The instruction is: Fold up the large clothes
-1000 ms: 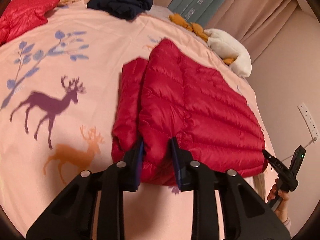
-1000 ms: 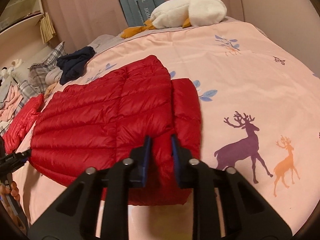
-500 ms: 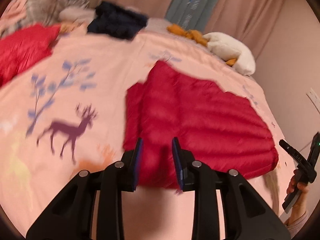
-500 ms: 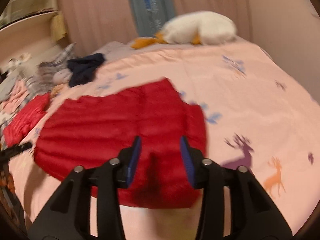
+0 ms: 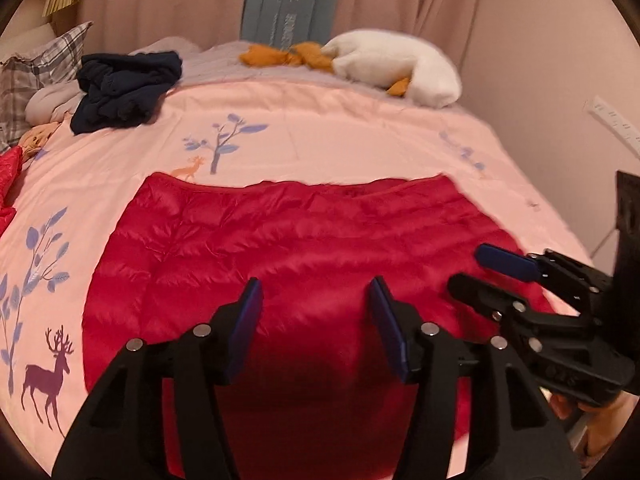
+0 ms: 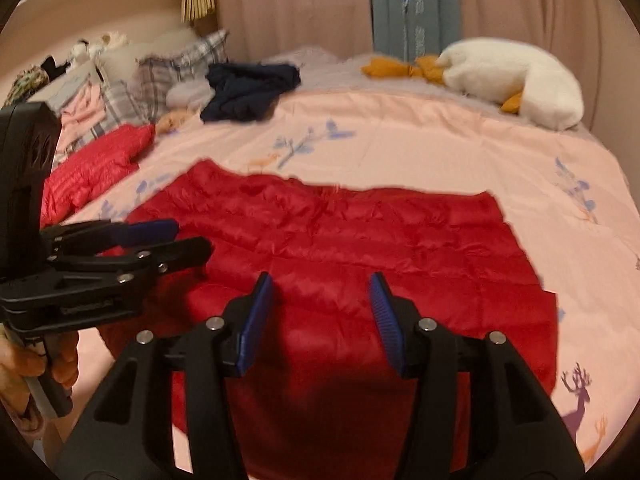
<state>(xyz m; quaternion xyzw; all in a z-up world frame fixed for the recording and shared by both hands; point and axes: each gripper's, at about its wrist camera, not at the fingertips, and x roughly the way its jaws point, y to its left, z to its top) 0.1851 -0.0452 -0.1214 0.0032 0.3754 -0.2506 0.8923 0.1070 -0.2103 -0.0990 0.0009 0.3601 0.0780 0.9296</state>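
Observation:
A red quilted down jacket (image 5: 312,240) lies flat on the pink deer-print bedspread (image 5: 320,120), with its sides folded in. My left gripper (image 5: 316,286) hovers above the jacket's near edge; its jaws are opening and hold nothing. My right gripper (image 6: 320,280) hangs over the same jacket (image 6: 340,248), its jaws also opening, with nothing between them. Each gripper shows in the other's view: the right gripper (image 5: 466,268) at the right edge, the left gripper (image 6: 192,236) at the left, held by a hand (image 6: 24,364).
A dark navy garment (image 5: 124,92) lies bunched at the far left of the bed. A white goose plush (image 5: 400,68) rests at the far right. A second red jacket (image 6: 92,168) and plaid pillows (image 6: 180,60) sit at the left. Curtains hang behind.
Both grippers let go of the jacket's folded edges and widened. They drew back, rose, and swung together until they sit side by side over its near edge.

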